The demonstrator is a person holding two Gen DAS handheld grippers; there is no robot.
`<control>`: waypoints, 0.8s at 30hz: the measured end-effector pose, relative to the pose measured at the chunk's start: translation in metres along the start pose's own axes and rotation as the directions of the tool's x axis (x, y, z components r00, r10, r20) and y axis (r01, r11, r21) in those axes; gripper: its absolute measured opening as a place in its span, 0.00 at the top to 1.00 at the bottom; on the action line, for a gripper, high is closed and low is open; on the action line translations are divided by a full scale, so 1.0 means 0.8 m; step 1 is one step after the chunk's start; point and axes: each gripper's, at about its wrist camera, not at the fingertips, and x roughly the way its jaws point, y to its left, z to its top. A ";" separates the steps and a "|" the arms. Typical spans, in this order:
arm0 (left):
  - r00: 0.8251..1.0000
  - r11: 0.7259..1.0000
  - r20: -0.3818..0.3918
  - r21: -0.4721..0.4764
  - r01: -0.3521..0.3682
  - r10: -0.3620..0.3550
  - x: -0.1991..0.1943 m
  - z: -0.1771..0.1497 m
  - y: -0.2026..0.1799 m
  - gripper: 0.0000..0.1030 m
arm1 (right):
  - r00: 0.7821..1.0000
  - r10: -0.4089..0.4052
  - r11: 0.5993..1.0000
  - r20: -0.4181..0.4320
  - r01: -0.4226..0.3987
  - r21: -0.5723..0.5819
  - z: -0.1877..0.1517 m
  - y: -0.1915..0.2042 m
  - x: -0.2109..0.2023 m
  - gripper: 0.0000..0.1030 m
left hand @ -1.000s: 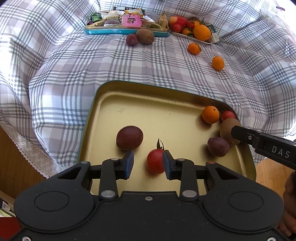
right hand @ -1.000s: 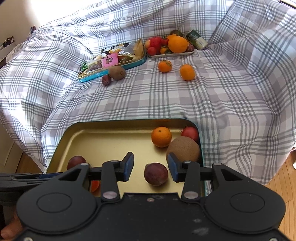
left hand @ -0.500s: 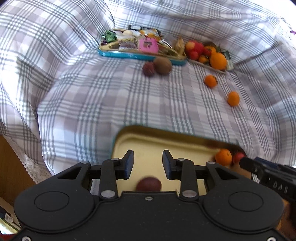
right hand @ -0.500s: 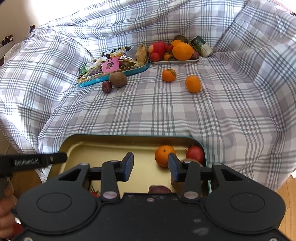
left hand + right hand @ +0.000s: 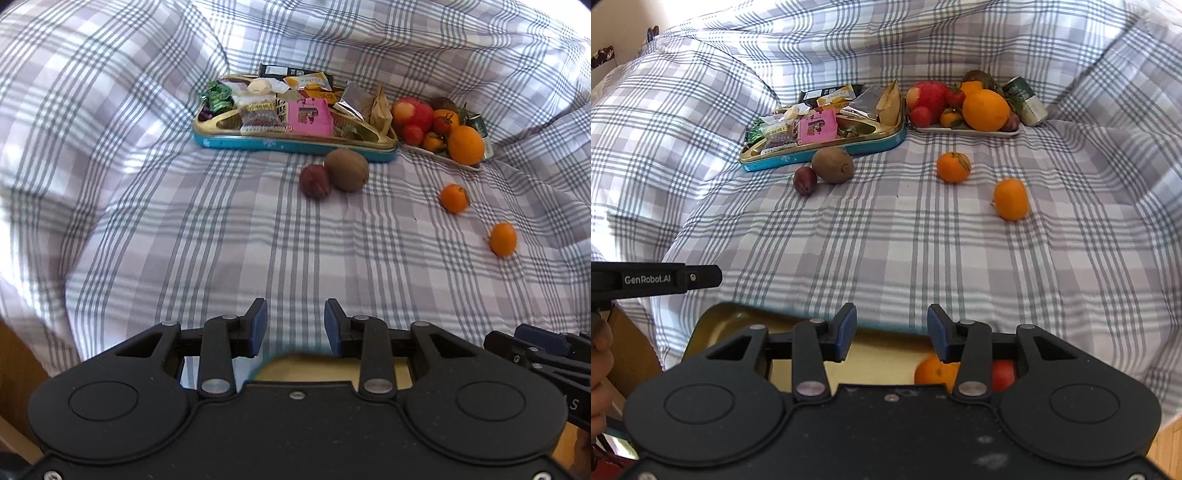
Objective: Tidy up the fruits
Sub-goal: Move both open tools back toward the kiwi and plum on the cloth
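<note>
My left gripper [image 5: 295, 326] is open and empty, above the far rim of the gold tray [image 5: 328, 363]. My right gripper [image 5: 891, 332] is open and empty over the same gold tray [image 5: 738, 317], which holds an orange [image 5: 934, 371] and a red fruit [image 5: 1003, 373] by its right finger. On the plaid cloth lie a kiwi [image 5: 346, 170], a dark plum [image 5: 314, 181] and two oranges [image 5: 453, 198] [image 5: 503, 239]. They also show in the right wrist view: kiwi [image 5: 833, 165], plum [image 5: 805, 180], oranges [image 5: 953, 167] [image 5: 1011, 199].
A blue-sided tin of snack packets [image 5: 295, 118] and a white plate of fruit [image 5: 439, 127] stand at the back. The plaid cloth [image 5: 221, 240] rises in folds on both sides. The left gripper's finger [image 5: 665, 278] shows at left in the right wrist view.
Both grippers have risen and pulled back from the gold tray; the tomato, plums and kiwi in it have dropped out of view. Both stay open.
</note>
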 end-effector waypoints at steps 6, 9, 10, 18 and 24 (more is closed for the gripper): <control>1.000 0.999 0.013 0.048 0.011 -0.012 0.032 0.039 -0.003 0.59 | 1.000 -0.001 1.000 0.013 0.001 -0.029 0.037 0.008 0.029 0.56; 0.999 0.997 0.029 0.072 0.018 -0.020 0.047 0.057 -0.007 0.59 | 1.000 -0.007 0.999 0.027 0.007 -0.031 0.054 0.009 0.044 0.56; 0.999 0.997 0.030 0.077 0.026 -0.028 0.052 0.063 -0.008 0.59 | 1.000 -0.007 1.000 0.029 0.008 -0.029 0.060 0.010 0.049 0.56; 0.995 0.991 0.027 0.097 0.093 -0.096 0.091 0.094 -0.019 0.59 | 1.000 -0.009 1.000 0.019 0.009 -0.028 0.089 0.008 0.078 0.56; 0.997 0.991 0.021 0.111 0.077 -0.079 0.119 0.108 -0.025 0.59 | 1.000 -0.005 1.000 0.000 0.005 -0.023 0.098 0.004 0.097 0.56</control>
